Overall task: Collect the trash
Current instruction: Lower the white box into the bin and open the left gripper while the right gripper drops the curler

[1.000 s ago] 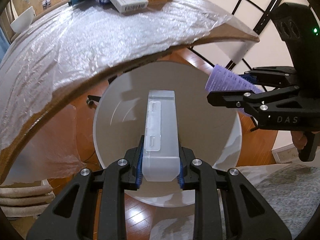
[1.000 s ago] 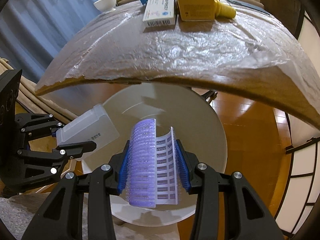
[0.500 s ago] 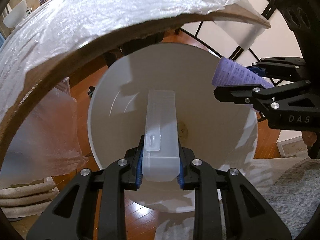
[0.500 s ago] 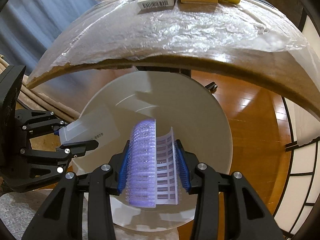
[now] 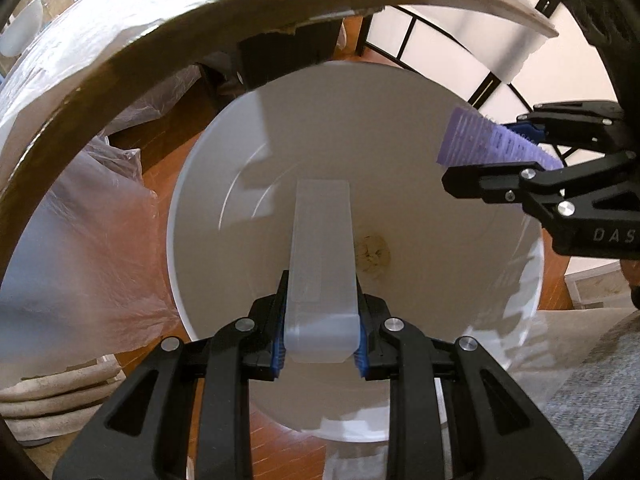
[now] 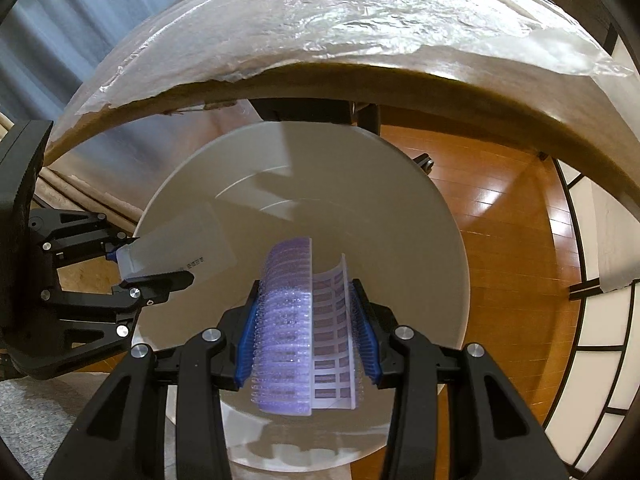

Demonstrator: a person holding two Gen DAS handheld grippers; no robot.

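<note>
Both claws hang over the mouth of the white bin [image 5: 208,248], each loaded. Left gripper [image 5: 320,344] is clamped on a translucent plastic case [image 5: 322,256], which points toward twelve o'clock in the left wrist view, directly above the bin's inside. Right gripper [image 6: 308,344] is clamped on a purple blister sheet [image 6: 292,320], bowed between the blue pads [image 6: 246,344]; in the left wrist view that sheet pokes in from two o'clock, just past the bin's rim. A crumpled scrap [image 5: 374,254] already lies on the bin floor at about three o'clock of the case.

Neither piece has been let go yet, so this looks like the drop step. Likely trouble: the blister sheet is springy and bent, so when the jaws part it may flick sideways; it sits nearer the rim than the case does, and could skip out onto the wooden floor [image 6: 512,240]. The case is long and could land on the rim and tip out if released off-centre. The table edge [image 6: 400,76] overhangs the bin at twelve o'clock, so lifting away carelessly could knock a claw against it.
</note>
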